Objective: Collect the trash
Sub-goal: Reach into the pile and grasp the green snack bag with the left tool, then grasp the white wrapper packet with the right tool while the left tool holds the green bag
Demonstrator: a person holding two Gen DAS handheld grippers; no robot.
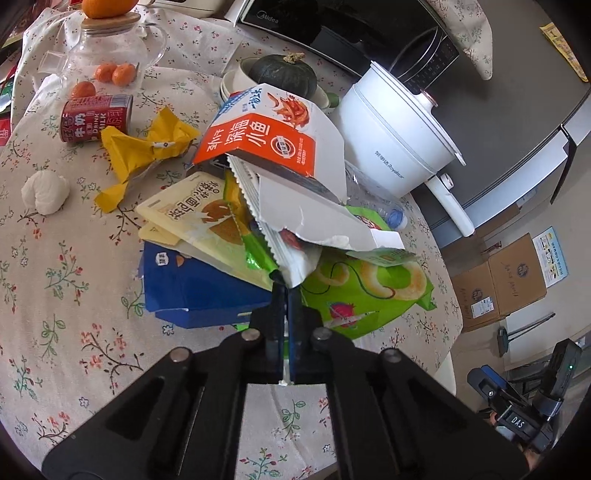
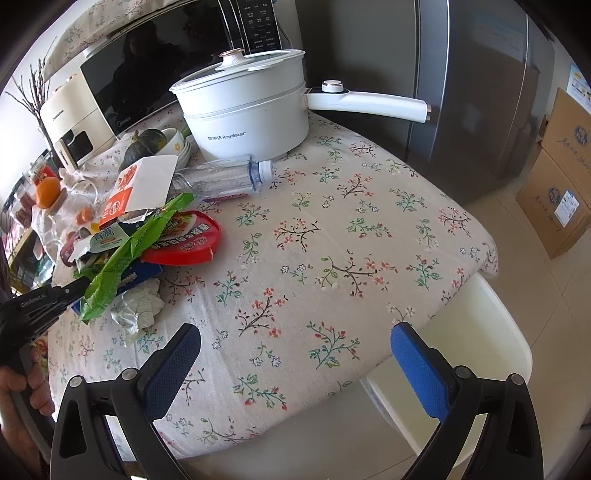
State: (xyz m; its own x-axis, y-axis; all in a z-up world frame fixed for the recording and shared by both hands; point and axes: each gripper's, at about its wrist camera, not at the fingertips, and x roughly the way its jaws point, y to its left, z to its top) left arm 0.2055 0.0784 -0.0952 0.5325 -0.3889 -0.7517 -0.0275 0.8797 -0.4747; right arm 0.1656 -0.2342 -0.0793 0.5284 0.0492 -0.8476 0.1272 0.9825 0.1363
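Several wrappers are bunched in the left gripper [image 1: 284, 291], whose jaws are pressed together on the trash bundle [image 1: 280, 206]: an orange-white carton, a green snack bag [image 1: 354, 291] and more, probably held together to carry in one go. The right gripper [image 2: 295, 347] hovers with jaws wide apart over the table [image 2: 332, 229]. What the pads pinch exactly is hidden.

You can read "Royalstar" on the white electric pot [image 2: 245, 122] and "Midea" on the microwave [image 1: 260, 20]. The red can [image 1: 96, 117] says "DRINK MILK"; the orange-and-white carton [image 1: 273, 136] bears large Chinese characters — 深海小鱼. "GenRobot.AI" stands on the left gripper [image 2: 37, 301], and "DAS" on a black device [image 1: 517, 422] at the lower right.
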